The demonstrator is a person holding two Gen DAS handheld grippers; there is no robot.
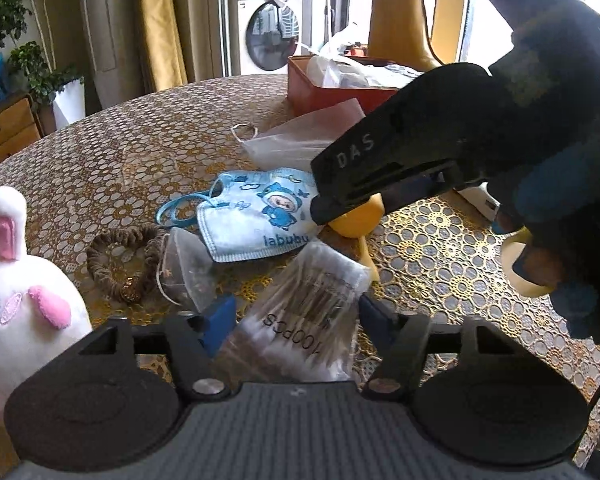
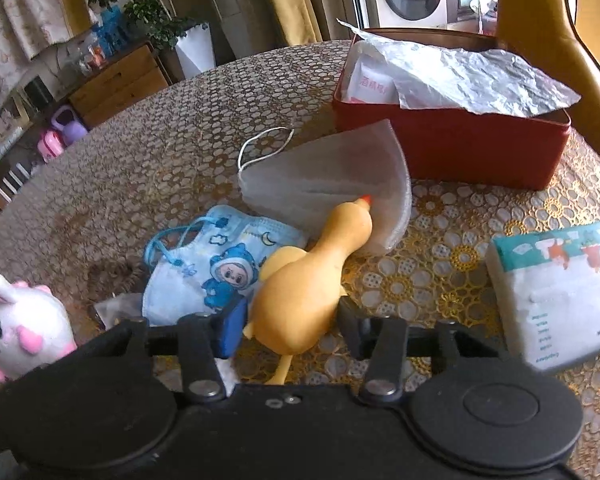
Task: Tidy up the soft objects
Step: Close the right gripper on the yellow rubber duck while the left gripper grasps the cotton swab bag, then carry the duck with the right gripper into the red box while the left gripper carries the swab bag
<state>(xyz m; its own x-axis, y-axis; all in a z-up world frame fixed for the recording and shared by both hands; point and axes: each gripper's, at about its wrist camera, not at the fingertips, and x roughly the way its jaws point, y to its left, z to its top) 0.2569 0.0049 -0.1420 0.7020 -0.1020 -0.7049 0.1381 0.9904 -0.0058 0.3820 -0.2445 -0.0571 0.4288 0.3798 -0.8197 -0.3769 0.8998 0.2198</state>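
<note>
Nearest to us in the left wrist view, our left gripper (image 1: 296, 316) has its fingers spread apart on either side of a clear pack of cotton swabs (image 1: 300, 316) lying on the lace-patterned surface (image 1: 120, 152); we cannot tell whether the pads touch the pack. In the right wrist view, our right gripper (image 2: 292, 320) has its fingers apart around the body of a yellow rubber chicken (image 2: 300, 284), the blue pad close against its left flank; whether the other side touches, we cannot tell.

At the left edge stands a white plush bunny (image 1: 20, 280) with pink ears. Just beyond the swabs lie a brown scrunchie (image 1: 120, 260) and a small clear packet (image 1: 188, 268), touching each other. Past them a blue children's face mask (image 2: 216, 268) printed with a cartoon figure lies flat, its edge under the chicken. The chicken's neck stretches forward onto a white face mask (image 2: 328, 184) farther back. To the right sits a pack of tissues (image 2: 556, 292), well apart from the masks. Farthest on the surface is a red box (image 2: 452, 152) holding crumpled plastic wrap (image 2: 468, 76).
</note>
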